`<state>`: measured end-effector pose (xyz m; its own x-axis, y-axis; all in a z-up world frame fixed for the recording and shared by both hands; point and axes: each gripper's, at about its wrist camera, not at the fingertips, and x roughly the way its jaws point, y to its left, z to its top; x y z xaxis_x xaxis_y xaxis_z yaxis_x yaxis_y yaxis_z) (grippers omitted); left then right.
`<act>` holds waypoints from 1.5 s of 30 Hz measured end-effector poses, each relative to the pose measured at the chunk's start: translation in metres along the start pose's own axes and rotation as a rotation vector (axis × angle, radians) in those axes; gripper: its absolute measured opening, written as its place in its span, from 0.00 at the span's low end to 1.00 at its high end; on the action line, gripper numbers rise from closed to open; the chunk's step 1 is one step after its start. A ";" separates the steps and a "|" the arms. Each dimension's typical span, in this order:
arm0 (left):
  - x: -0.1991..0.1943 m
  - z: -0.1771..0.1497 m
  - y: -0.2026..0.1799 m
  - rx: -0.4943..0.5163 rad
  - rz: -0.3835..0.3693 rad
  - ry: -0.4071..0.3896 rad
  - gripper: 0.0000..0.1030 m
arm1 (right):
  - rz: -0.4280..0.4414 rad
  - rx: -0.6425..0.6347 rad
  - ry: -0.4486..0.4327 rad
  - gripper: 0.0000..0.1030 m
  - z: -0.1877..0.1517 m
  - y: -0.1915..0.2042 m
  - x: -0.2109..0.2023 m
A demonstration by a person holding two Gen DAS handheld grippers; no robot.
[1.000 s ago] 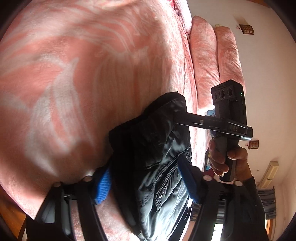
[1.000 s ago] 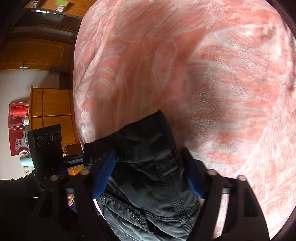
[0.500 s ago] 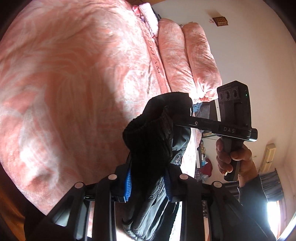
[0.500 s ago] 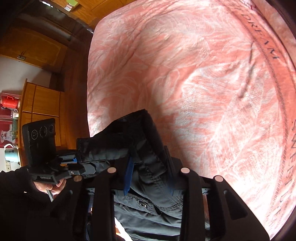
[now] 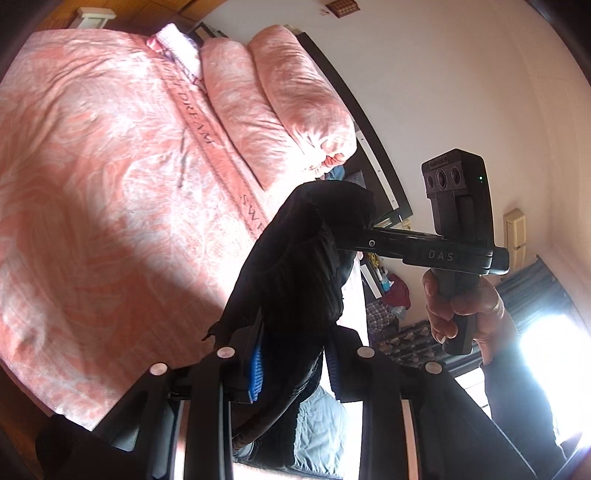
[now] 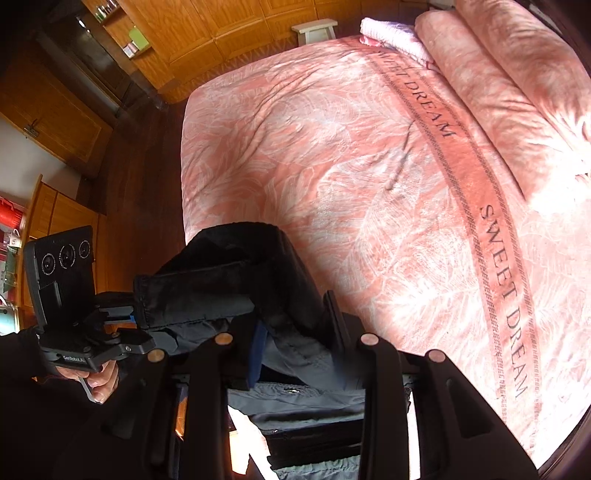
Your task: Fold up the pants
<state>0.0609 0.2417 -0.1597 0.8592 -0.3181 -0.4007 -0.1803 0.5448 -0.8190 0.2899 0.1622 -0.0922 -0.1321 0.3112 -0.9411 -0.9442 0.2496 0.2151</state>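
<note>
Black pants [image 5: 291,280] hang in the air above the pink bed, pinched at the waistband by both grippers. My left gripper [image 5: 295,354] is shut on one part of the waistband, its blue pads [image 5: 256,369] pressing the cloth. A hand holds my right gripper [image 5: 364,240] to the right, with its fingertips buried in the fabric. In the right wrist view my right gripper [image 6: 295,332] is shut on the pants [image 6: 236,280]. My left gripper [image 6: 131,319] clamps the band's other end at the left. The legs drop out of sight below.
The pink bedspread [image 6: 332,147] printed SWEET DREAM lies flat below. Rolled pink bedding [image 6: 498,74] rests at the head against a dark headboard [image 5: 369,129]. Wooden cabinets [image 6: 221,22], a white stool [image 6: 314,29] and dark floor [image 6: 147,166] border the bed. A bright window [image 5: 554,350] glares at the right.
Both grippers closed on the waistband and rose with the pants. The bed has dropped farther away, and the pillows, headboard and cabinets have come into view.
</note>
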 end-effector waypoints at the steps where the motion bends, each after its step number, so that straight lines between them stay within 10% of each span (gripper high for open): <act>1: 0.001 -0.003 -0.010 0.021 -0.005 0.007 0.26 | -0.009 0.009 -0.012 0.28 -0.007 -0.001 -0.009; 23: 0.068 -0.112 -0.182 0.397 -0.118 0.247 0.26 | -0.176 0.240 -0.182 0.28 -0.218 -0.037 -0.135; 45: 0.173 -0.284 -0.234 0.692 -0.056 0.542 0.26 | -0.152 0.492 -0.237 0.26 -0.428 -0.103 -0.106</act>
<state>0.1158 -0.1612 -0.1537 0.4812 -0.5867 -0.6514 0.3368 0.8098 -0.4805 0.2720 -0.2891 -0.1260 0.1190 0.4218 -0.8988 -0.6875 0.6881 0.2319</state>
